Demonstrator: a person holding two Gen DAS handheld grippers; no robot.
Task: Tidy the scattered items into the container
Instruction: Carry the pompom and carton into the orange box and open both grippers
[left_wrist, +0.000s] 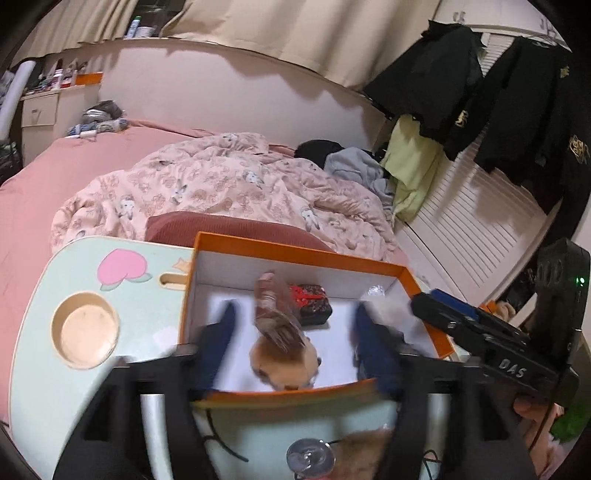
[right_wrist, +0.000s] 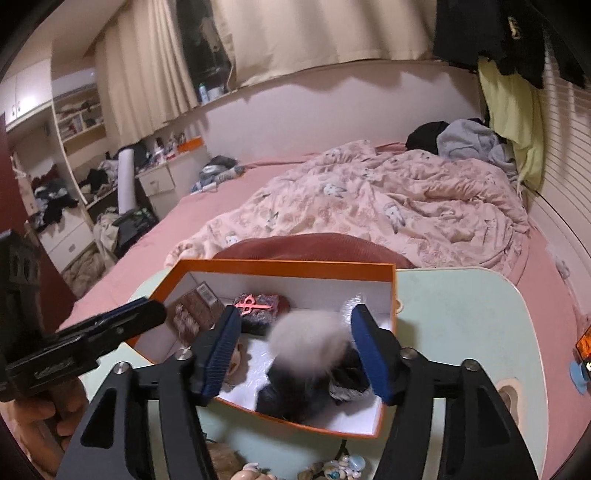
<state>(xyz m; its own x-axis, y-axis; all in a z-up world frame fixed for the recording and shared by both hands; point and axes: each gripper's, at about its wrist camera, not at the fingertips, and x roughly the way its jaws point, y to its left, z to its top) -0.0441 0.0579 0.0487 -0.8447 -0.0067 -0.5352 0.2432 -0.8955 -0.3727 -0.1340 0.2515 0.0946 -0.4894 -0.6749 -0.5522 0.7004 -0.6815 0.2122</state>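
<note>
An orange box (left_wrist: 295, 251) with a white inside stands on the pale green bed table (left_wrist: 48, 398); it also shows in the right wrist view (right_wrist: 280, 266). My left gripper (left_wrist: 295, 332) is open over the box, with a tan plush toy (left_wrist: 280, 362) blurred between its fingers. My right gripper (right_wrist: 295, 343) is open over the box, and a grey and black fluffy item (right_wrist: 306, 343) lies blurred between its fingers. In the box lie a dark patterned pouch with a red mark (right_wrist: 258, 306) and a brown packet (right_wrist: 192, 310).
Loose items lie at the table's near edge: a metal disc (left_wrist: 310, 458), a furry item (left_wrist: 369, 443), shell-like trinkets (right_wrist: 340, 467). A round cup recess (left_wrist: 85, 334) is at the table's left. A bed with a pink quilt (right_wrist: 369, 206) lies behind.
</note>
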